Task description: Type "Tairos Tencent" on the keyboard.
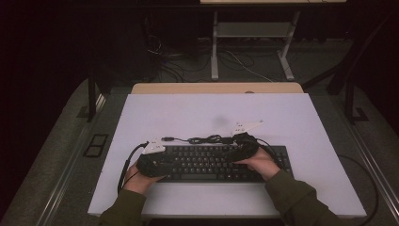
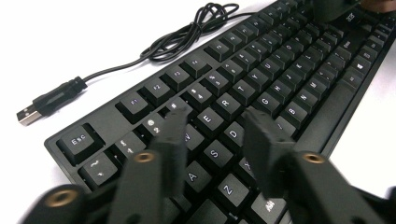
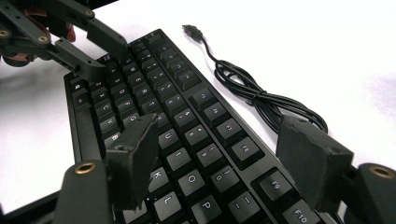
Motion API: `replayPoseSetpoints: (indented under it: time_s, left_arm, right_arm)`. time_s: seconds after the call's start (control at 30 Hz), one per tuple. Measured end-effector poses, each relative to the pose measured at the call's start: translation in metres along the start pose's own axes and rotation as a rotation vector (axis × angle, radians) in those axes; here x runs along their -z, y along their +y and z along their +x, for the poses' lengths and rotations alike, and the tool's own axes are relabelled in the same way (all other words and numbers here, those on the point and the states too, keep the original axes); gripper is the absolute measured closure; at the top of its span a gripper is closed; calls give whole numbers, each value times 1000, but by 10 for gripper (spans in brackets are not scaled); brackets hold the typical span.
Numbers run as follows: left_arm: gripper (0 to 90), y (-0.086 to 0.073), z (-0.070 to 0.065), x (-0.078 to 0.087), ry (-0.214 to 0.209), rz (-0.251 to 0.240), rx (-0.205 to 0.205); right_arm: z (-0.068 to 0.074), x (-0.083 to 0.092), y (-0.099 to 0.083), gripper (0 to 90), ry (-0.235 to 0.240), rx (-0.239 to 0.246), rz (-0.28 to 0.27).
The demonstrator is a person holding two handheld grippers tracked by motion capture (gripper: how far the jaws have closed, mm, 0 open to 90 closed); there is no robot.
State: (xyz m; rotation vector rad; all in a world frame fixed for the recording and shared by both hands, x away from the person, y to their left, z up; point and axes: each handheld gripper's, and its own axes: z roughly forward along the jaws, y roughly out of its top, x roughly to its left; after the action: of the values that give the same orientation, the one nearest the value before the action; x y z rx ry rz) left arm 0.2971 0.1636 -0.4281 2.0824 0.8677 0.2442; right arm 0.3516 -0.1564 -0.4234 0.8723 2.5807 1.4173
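A black keyboard lies flat on the white tabletop, near its front. Its black cable is bunched just behind it and ends in a loose USB plug. My left gripper is over the keyboard's left end. Its jaws stand apart above the letter keys with nothing gripped between them. My right gripper is over the right half, and its jaws are spread wide over several keys without pinching any. The left gripper shows far off in the right gripper view.
The white top ends in a wooden edge at the back. Beyond it, a metal desk frame and loose wires lie on the dark floor. The left gripper's own cable trails off to the left.
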Motion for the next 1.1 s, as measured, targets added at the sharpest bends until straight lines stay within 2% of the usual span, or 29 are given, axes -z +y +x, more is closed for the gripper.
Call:
replayPoseSetpoints:
  time_s: [0.23,0.27,0.33,0.7,0.77,1.1]
  left_arm:
    - [850,1,0,-1,-20,22,2]
    - [885,1,1,-2,-25,29,-8]
    - [887,1,0,-4,-28,32,2]
    - [887,0,0,-10,-24,45,0]
    - [887,-1,1,-11,-22,65,-17]
    - [886,-1,0,-9,-23,58,-15]
  right_arm:
    - [0,-1,0,296,0,1,3]
    - [0,-1,0,296,1,1,3]
    - [0,-1,0,296,1,0,2]
    - [0,-1,-1,295,-1,-2,4]
    - [0,-1,-1,295,-2,-1,5]
    - [1,-1,0,294,-1,0,3]
